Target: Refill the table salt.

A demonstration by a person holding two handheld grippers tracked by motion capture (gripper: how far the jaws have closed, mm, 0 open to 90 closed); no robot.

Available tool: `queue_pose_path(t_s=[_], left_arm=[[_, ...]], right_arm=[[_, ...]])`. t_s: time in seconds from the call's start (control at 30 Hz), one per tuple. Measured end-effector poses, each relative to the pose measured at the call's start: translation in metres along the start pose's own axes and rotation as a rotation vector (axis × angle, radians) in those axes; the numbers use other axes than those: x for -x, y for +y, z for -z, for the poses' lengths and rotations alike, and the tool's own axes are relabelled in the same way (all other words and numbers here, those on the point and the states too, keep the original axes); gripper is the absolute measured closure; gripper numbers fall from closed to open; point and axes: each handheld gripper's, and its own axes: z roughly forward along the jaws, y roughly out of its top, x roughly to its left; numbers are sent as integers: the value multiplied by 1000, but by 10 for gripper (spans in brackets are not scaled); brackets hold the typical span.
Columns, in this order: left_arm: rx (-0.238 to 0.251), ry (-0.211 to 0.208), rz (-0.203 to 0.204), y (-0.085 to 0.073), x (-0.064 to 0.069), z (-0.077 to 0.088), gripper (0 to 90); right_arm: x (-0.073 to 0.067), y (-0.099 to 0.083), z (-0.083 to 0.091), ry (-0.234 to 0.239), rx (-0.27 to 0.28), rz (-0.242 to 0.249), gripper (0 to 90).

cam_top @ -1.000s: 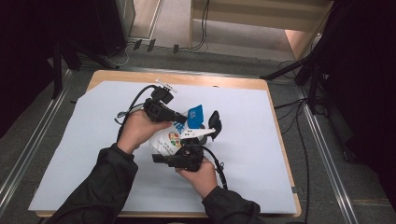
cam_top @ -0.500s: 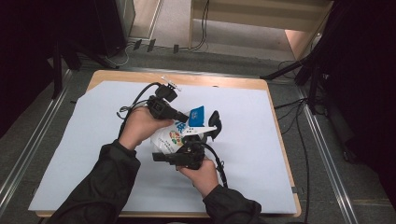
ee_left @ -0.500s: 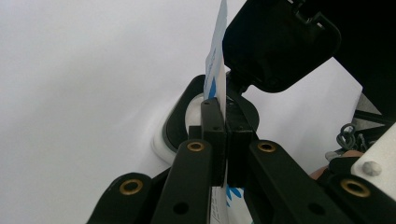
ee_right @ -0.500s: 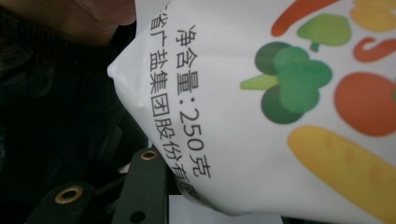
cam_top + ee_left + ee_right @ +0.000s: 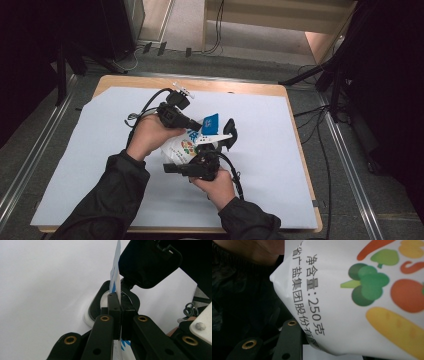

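A white bag printed with vegetables is held up over the middle of the table between both grippers. My left gripper comes in from the left and is shut on the bag's thin blue-and-white top edge. In the left gripper view its pads pinch that edge flat. My right gripper reaches up from below and is shut on the bag's body. One of its fingers shows at the lower left, while the other is hidden behind the bag.
The table is covered by a pale blue-white sheet. Black parts of the other gripper loom just past the left gripper's jaws. Cables trail from both grippers. Dark stands and floor cables surround the table.
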Motion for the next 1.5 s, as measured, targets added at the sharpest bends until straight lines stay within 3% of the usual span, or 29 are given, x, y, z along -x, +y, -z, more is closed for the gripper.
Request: queue_pose_path(t_s=[0.2,0.57,0.8,0.97,1.17,1.5], left_arm=[[10,5,-14,0,1,1,900],[28,9,-42,-8,2,1,900],[37,0,-59,-13,2,4,900],[50,-16,-69,-17,1,7,900],[62,-44,-43,-22,0,15,900],[85,-72,-73,-28,0,30,900]], right_arm=[[1,0,1,3,3,-12,666],[2,-12,-11,-133,-30,100,604],[7,-19,-15,-184,-45,139,561],[8,-22,-17,-194,-51,148,553],[7,-25,-20,-203,-59,169,544],[7,-28,-21,-202,-53,199,539]])
